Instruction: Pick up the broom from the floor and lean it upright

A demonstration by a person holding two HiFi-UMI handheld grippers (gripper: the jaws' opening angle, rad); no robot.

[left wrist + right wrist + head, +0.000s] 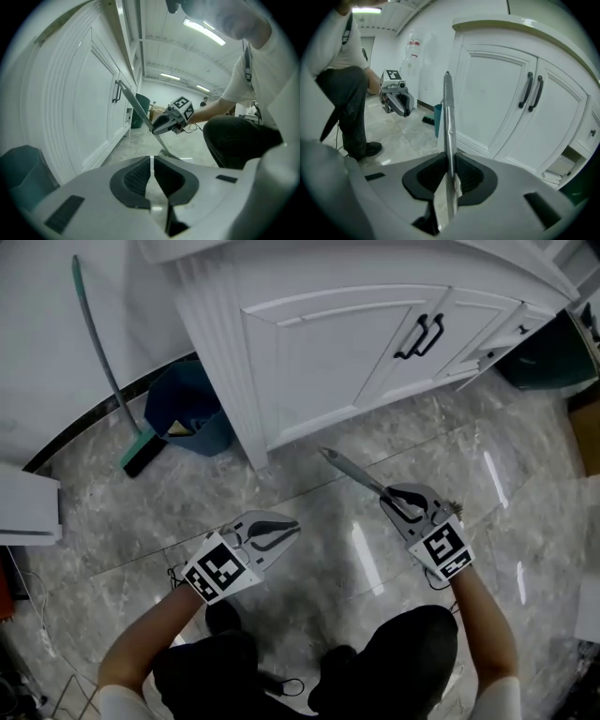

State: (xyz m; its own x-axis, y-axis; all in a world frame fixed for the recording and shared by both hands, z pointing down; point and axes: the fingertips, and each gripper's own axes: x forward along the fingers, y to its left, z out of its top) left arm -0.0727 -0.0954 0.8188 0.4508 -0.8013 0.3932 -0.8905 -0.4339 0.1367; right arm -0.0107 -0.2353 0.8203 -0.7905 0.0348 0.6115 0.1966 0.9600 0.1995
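Over the marble floor [131, 521] by the white cabinet [319, 343], the broom [352, 470] slants up toward the cabinet doors, its grey handle clamped in the right gripper [398, 501]. The left gripper [281, 531] is beside it, jaws together, holding nothing.

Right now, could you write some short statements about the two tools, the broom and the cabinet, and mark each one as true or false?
1. The right tool is closed on the broom handle. True.
2. The left tool also grips the broom handle. False: its jaws are together with nothing between them.
3. A blue bin stands on the floor beside the white cabinet. True.
4. The cabinet's door handles are white. False: they are dark.
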